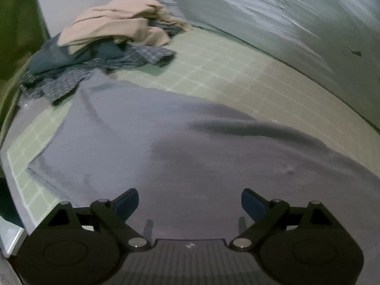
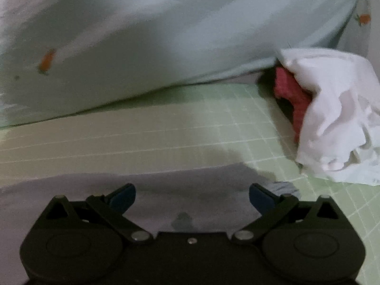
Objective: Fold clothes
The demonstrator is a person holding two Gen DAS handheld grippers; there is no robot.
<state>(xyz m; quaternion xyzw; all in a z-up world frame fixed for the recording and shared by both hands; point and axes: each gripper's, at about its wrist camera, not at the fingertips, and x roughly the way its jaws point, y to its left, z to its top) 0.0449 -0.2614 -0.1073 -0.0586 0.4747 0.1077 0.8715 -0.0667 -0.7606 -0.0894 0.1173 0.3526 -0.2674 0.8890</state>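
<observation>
both jaws spread wide, empty: left gripper (image 1: 190, 199) and right gripper (image 2: 192, 196) over the grey garment (image 1: 166, 147) on the green grid mat (image 1: 237, 76); clothes pile (image 1: 106, 42) at 11 o'clock.

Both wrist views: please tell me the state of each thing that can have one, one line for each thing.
left gripper: open, fingers wide apart, holding nothing.
right gripper: open, holding nothing.
grey garment: spread flat on the green grid mat, with some wrinkles.
pile of clothes: crumpled, unfolded, beige piece on top.
white cloth: crumpled, lying over a red cloth.
</observation>
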